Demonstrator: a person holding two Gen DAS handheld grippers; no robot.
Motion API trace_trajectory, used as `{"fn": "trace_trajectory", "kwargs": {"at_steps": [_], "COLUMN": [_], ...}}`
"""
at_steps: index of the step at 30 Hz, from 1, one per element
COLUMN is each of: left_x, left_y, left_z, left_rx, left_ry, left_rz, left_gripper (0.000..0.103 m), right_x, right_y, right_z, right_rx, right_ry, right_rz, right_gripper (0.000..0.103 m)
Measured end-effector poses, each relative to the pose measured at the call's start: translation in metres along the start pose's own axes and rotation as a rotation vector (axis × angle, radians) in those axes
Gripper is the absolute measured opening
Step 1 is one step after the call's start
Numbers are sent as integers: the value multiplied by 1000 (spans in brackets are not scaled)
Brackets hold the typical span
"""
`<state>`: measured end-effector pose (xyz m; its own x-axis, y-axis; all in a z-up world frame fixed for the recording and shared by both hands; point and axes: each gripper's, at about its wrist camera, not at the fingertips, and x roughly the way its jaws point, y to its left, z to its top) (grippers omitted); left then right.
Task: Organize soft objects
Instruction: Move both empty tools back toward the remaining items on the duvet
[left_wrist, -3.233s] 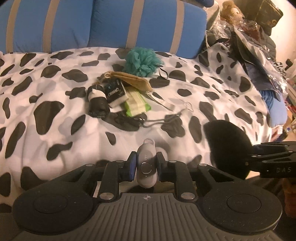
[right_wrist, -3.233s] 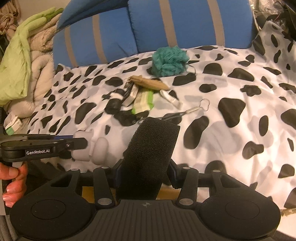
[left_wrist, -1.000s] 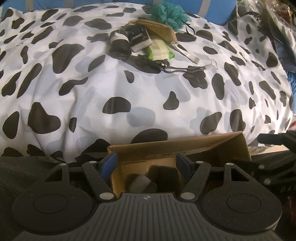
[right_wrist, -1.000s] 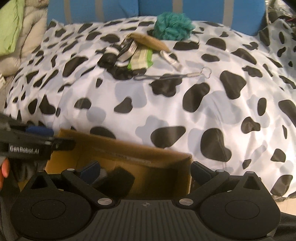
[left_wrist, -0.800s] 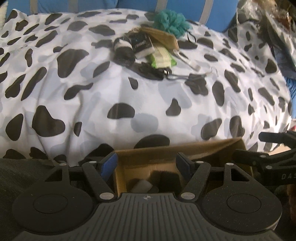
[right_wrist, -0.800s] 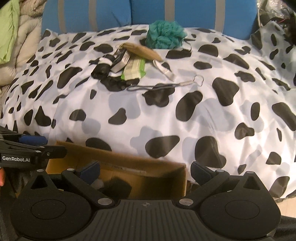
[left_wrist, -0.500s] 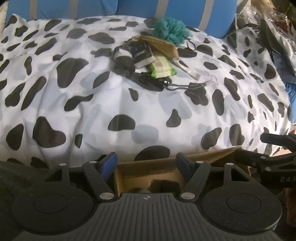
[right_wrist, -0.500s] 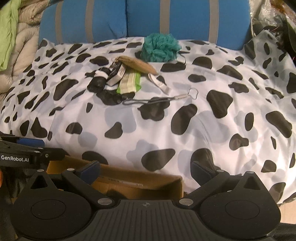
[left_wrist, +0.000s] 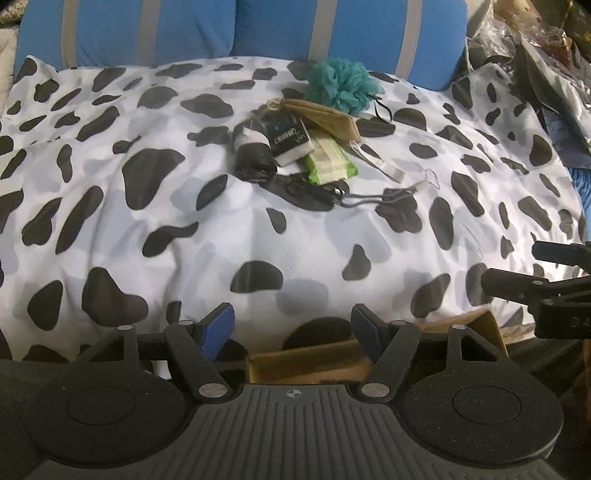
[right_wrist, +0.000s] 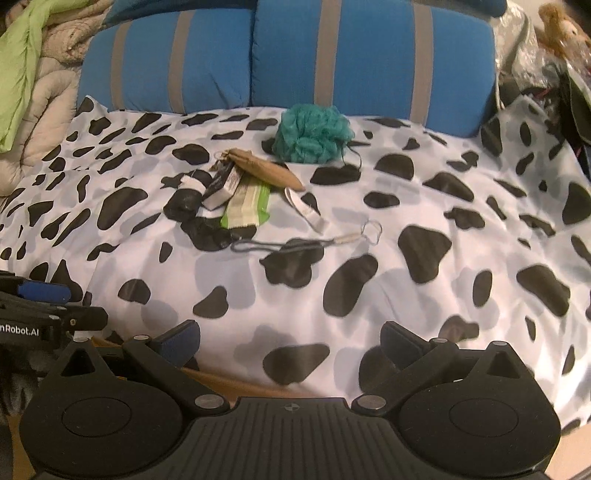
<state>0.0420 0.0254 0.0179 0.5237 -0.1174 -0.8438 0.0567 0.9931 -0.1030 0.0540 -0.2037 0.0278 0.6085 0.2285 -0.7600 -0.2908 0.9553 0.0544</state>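
- The left gripper (left_wrist: 291, 328) is seen at the bottom centre of the left wrist view, its blue-padded fingers (left_wrist: 218, 328) spread apart with nothing between them.
- The right gripper (right_wrist: 290, 343) is seen at the bottom centre of the right wrist view, its fingers spread wide and empty.
- A brown cardboard box (left_wrist: 306, 360) is partly seen at the lower edge of the left wrist view, just behind the left gripper; its contents cannot be made out.
- A white quilt with black cow-pattern patches (right_wrist: 369, 236) fills the middle of both views.
- A fluffy teal mesh bath sponge (right_wrist: 314, 133) is found at the upper centre, beside a flat tan fabric pouch (right_wrist: 266, 171).
- A green-and-white wipes packet (right_wrist: 245, 206), a rolled black-and-white sock bundle (left_wrist: 253, 155) and a grey cord with a wire clip (right_wrist: 306, 242) are clustered just below the sponge.
- Blue cushions with grey stripes (right_wrist: 288, 51) are lined along the top.
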Motion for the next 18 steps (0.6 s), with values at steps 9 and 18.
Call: {"fn": "trace_trajectory", "kwargs": {"at_steps": [9, 18], "left_x": [15, 31], "left_y": [4, 14], "left_z": [21, 45], "left_rx": [21, 10], "left_ry": [-33, -56], "left_rz": [20, 52], "left_gripper": [69, 69], "right_x": [13, 35], "right_y": [-3, -4], "right_z": [12, 24], "right_rx": [-102, -190], "right_ry": [-39, -47], "right_rz": [-7, -15], "right_gripper": [103, 102]}}
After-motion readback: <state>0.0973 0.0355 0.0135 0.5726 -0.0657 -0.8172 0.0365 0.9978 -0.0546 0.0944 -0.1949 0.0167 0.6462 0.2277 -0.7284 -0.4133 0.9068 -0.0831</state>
